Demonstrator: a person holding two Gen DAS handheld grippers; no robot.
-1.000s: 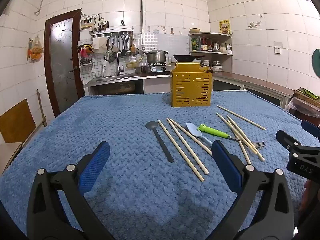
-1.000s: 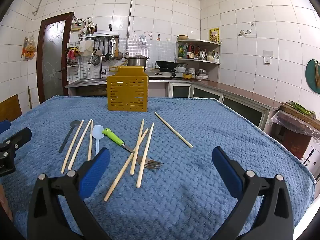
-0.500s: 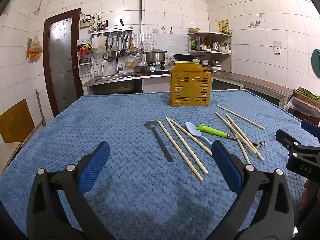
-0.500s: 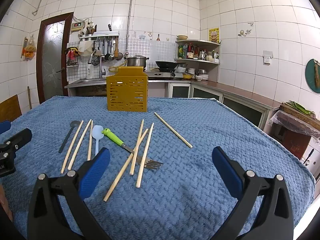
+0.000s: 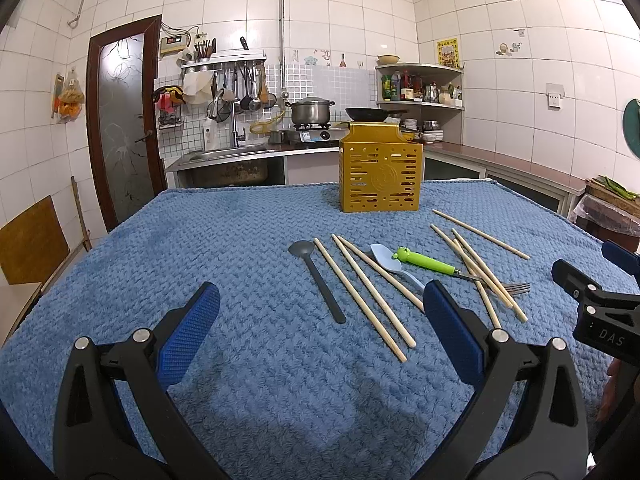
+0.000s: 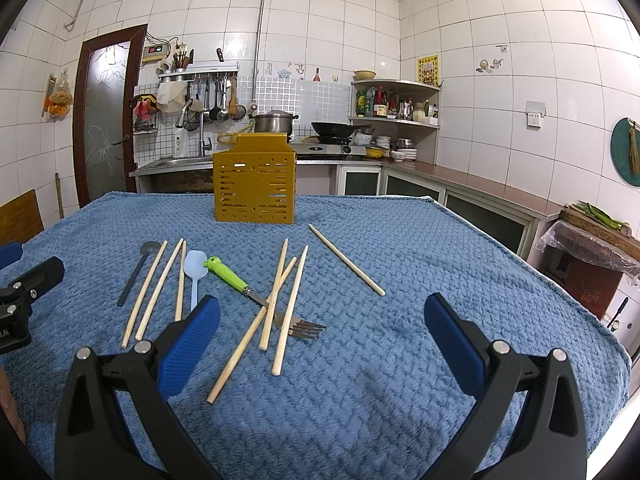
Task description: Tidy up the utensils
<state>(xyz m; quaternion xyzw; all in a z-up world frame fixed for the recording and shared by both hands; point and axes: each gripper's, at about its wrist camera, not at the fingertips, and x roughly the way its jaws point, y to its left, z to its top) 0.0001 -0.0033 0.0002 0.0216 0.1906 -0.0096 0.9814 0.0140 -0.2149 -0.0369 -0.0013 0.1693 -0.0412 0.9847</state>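
A yellow slotted utensil holder (image 5: pixel 380 172) (image 6: pixel 255 187) stands upright at the far side of the blue cloth. In front of it lie several wooden chopsticks (image 5: pixel 360 296) (image 6: pixel 292 304), a dark grey spoon (image 5: pixel 316 276) (image 6: pixel 134 272), a light blue spoon (image 5: pixel 386 263) (image 6: pixel 195 268) and a green-handled fork (image 5: pixel 440 267) (image 6: pixel 256 292). My left gripper (image 5: pixel 320 320) hovers open near the front edge, nothing between its fingers. My right gripper (image 6: pixel 320 322) is open too, just short of the fork's tines.
The blue quilted cloth (image 5: pixel 200 240) covers the whole table. Behind it run a sink counter (image 5: pixel 228 156), a stove with a pot (image 5: pixel 310 110) and a corner shelf (image 6: pixel 394 120). A wooden chair (image 5: pixel 32 240) stands at the left, a covered box (image 6: pixel 592 248) at the right.
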